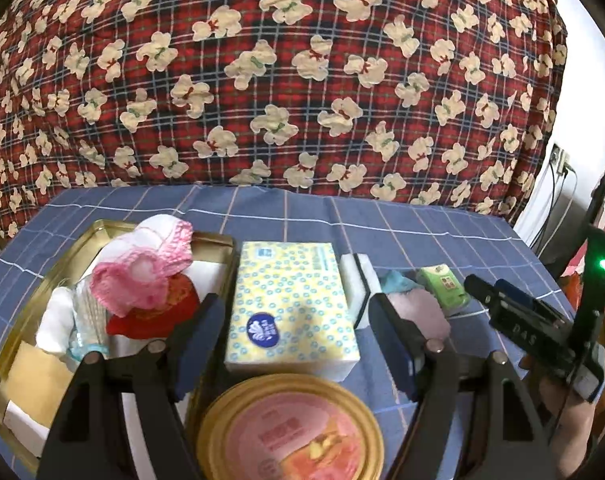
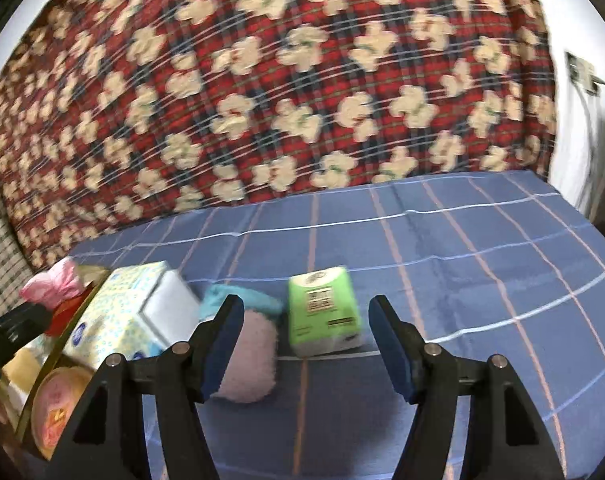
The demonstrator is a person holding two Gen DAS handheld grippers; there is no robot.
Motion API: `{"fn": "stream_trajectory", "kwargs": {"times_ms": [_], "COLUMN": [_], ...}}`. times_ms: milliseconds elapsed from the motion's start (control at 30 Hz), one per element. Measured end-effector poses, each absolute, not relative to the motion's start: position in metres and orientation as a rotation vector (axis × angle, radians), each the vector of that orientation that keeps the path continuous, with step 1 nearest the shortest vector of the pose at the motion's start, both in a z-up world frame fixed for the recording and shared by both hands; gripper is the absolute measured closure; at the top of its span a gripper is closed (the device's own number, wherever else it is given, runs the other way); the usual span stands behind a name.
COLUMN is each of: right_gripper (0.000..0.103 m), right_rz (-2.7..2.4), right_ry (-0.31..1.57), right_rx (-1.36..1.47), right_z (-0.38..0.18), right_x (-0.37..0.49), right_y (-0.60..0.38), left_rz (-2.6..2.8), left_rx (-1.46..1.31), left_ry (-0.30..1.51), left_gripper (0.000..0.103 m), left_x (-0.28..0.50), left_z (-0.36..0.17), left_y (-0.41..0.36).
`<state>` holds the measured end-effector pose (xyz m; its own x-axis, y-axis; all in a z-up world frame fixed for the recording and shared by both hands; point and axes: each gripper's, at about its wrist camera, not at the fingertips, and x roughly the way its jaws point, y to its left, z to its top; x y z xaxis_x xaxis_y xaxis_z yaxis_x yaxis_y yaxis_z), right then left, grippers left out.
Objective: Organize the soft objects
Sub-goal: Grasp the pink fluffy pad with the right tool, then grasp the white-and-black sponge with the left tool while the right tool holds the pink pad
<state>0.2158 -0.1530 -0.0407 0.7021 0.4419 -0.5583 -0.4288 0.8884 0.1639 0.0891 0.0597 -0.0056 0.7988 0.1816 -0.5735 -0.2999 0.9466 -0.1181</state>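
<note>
A yellow tissue pack (image 1: 292, 300) lies on the blue checked cloth, beyond and between the fingers of my open left gripper (image 1: 296, 312), whose pads do not touch it. To its right are a white and black sponge (image 1: 360, 280), a teal cloth (image 1: 396, 282), a pink fluffy pad (image 1: 422, 312) and a green tissue pack (image 1: 442, 288). My right gripper (image 2: 306, 312) stands open around the green tissue pack (image 2: 322, 308), with a gap on both sides. The pink fluffy pad (image 2: 250, 360) lies by its left finger, on the teal cloth (image 2: 270, 304).
A gold tin (image 1: 30, 292) at the left holds a pink crochet piece (image 1: 142, 276), a red item (image 1: 158, 316) and white things. A round gold-rimmed can (image 1: 290, 428) stands at the front. A red bear-print quilt (image 1: 302, 80) rises behind. The right gripper (image 1: 486, 290) shows at the right.
</note>
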Motion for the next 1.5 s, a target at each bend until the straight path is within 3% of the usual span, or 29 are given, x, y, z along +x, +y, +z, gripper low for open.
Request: {"fn": "stream_trajectory", "kwargs": {"times_ms": [333,400,467,567,967,1067,1133,1200,1300,1367,1500], "right_gripper": [0.036,0.046,0.069,0.082,0.083,0.083,0.083,0.083,0.083,0.083,0.082], "right_rz": [0.592,0.613,0.619,0.634,0.512,0.500,0.505,0.508,0.510,0.514,0.521], "right_ry": [0.824,0.847,0.851,0.814,0.592,0.581,0.584,0.580,0.582,0.587,0.602], "right_rx": [-0.172,-0.155,-0.158,-0.157,-0.028,0.014,0.030,0.038,0.051,0.067,0.092], "right_z": [-0.078,-0.080,-0.080,-0.074,-0.044,-0.042,-0.041,-0.040,-0.041,-0.042,-0.043], "right_x": [0.220,0.223,0.221,0.212,0.199,0.201,0.203,0.203,0.203,0.204,0.208], "right_y": [-0.092,-0.093,-0.094,-0.098,-0.140,-0.152,-0.154,-0.155,-0.156,-0.159,-0.163], "left_rz": [0.280,0.278,0.275,0.259,0.221,0.219,0.205,0.194,0.201,0.206,0.209], "left_rx": [-0.199,-0.198,-0.200,-0.202,-0.172,-0.148,-0.123,-0.122,-0.132,-0.132,-0.122], "left_ry": [0.610,0.619,0.627,0.639,0.709,0.725,0.745,0.783,0.820,0.840,0.871], "left_gripper": [0.028,0.028,0.028,0.028,0.030,0.042,0.044,0.055,0.057,0.065,0.065], "left_x": [0.099,0.100,0.102,0.106,0.137,0.146,0.154,0.164,0.180,0.187,0.195], "left_z": [-0.005,-0.006,-0.008,-0.010,-0.013,-0.013,-0.015,-0.020,-0.028,-0.032,-0.036], "left_y": [0.058,0.058,0.059,0.056,0.034,0.024,0.015,0.012,0.012,0.011,0.006]}}
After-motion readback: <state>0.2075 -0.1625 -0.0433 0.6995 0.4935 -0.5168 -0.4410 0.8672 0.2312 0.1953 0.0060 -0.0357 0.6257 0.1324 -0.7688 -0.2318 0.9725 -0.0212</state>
